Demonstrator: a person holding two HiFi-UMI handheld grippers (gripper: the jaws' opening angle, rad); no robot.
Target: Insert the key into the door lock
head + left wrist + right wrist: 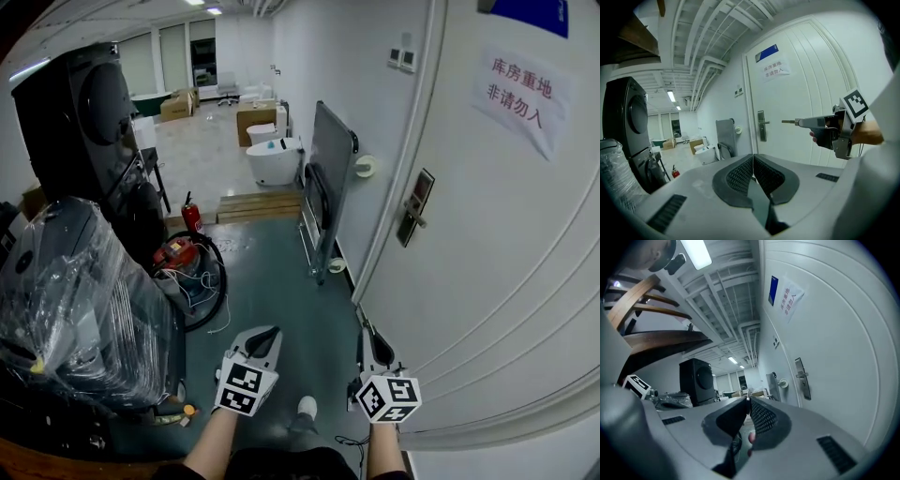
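A grey-green floor (272,272) runs as a corridor between film-wrapped goods (75,300) on the left and a white door (487,244) on the right. A wheeled panel (330,173) leans on the wall past the door frame. A paper sign (518,91) on the door reads 库房重地 非请勿入 in red, below a blue plate (530,11) too small to read. The floor strip ahead is open up to the panel. The right gripper (747,401) pinches the key (789,122), which points at the lock (413,208) but is well short of it. The left gripper (752,158) has its jaws together with nothing between them.
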